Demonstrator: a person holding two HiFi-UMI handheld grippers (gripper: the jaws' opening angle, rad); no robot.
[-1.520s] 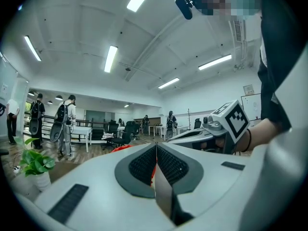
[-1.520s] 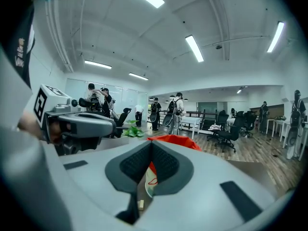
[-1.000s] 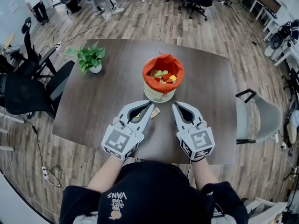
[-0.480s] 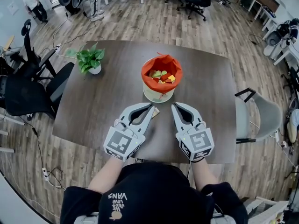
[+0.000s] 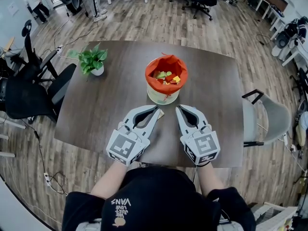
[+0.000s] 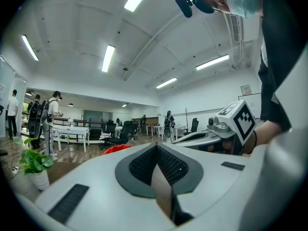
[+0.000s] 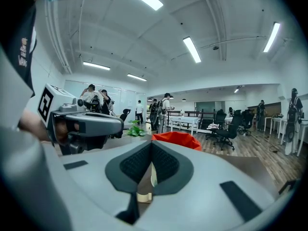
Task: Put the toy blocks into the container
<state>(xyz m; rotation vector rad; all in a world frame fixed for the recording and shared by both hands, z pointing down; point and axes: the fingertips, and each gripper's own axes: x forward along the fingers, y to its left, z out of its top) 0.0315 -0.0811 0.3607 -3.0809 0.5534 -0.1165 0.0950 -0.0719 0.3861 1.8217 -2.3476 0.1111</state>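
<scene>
While the counter [image 5: 96, 105] carries the orange-lined container [image 5: 150, 73], already holding a heap of toy blocks [image 5: 166, 77], the left claw [image 5: 155, 111] and right claw [image 5: 178, 109] rest just in front of the container, each closed tip to tip on nothing. One tan block [image 5: 160, 113] lies loose near the container's base, between the claws; the task appears nearly done, with this piece left.

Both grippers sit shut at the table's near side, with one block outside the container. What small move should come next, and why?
Probably spread the fingers of the left gripper and ease them around the tan block. That block lies on the table right beside this gripper's tip, outside the orange-lined container, and the gripper is shut and empty.
</scene>
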